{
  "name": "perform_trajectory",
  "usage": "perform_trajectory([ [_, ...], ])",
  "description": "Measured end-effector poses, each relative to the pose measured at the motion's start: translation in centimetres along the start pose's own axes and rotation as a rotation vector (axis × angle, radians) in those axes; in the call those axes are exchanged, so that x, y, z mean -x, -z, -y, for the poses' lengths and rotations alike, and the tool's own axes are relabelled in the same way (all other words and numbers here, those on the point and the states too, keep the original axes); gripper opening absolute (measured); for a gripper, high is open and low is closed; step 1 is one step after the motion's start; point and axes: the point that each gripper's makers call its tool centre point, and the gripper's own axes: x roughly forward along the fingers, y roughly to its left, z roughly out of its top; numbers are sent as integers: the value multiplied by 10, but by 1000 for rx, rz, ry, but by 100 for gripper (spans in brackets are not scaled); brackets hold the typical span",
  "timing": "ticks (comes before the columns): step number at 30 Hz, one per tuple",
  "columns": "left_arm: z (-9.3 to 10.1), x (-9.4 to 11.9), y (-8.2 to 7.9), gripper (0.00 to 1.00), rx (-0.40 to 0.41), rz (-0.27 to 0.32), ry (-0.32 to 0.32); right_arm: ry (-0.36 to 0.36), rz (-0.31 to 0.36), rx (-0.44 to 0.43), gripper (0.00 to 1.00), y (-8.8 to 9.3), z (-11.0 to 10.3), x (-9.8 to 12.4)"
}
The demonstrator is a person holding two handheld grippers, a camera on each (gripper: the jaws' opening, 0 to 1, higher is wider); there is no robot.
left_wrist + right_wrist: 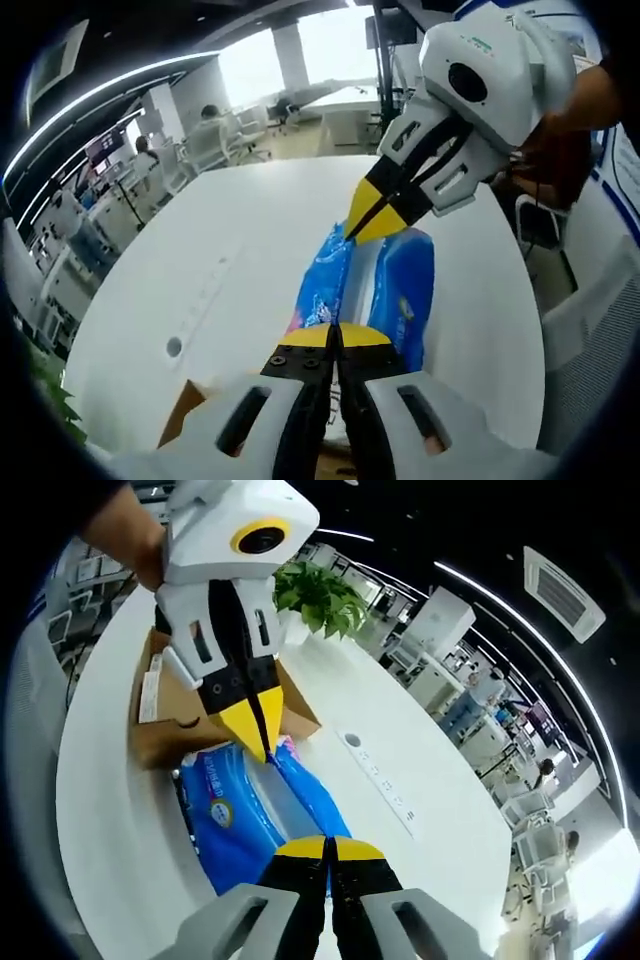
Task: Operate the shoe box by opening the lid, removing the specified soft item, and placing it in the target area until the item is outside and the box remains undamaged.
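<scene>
In the left gripper view, the closed left tongs (pixel 337 338) sit at bottom centre, the one blue soft pack (pixel 385 290) lying on the white table (pixel 230 260) just above them, the closed right tongs (pixel 362 228) at its far end. In the right gripper view, one brown box (pixel 175 715) lies upper left.

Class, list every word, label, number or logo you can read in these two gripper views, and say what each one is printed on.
No text can be read in full.
Blue soft pack: white print and a round emblem, too blurred to read.
Cardboard box: a dark curved mark and a white label on its side, print too small to read.
White gripper housing: a small green mark, unreadable.
</scene>
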Motion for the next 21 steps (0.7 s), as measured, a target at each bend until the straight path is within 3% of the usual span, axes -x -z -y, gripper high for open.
perform_trajectory([
  [21, 15, -42, -15, 0, -25, -5, 70, 44, -38, -21, 0, 39, 21, 4],
])
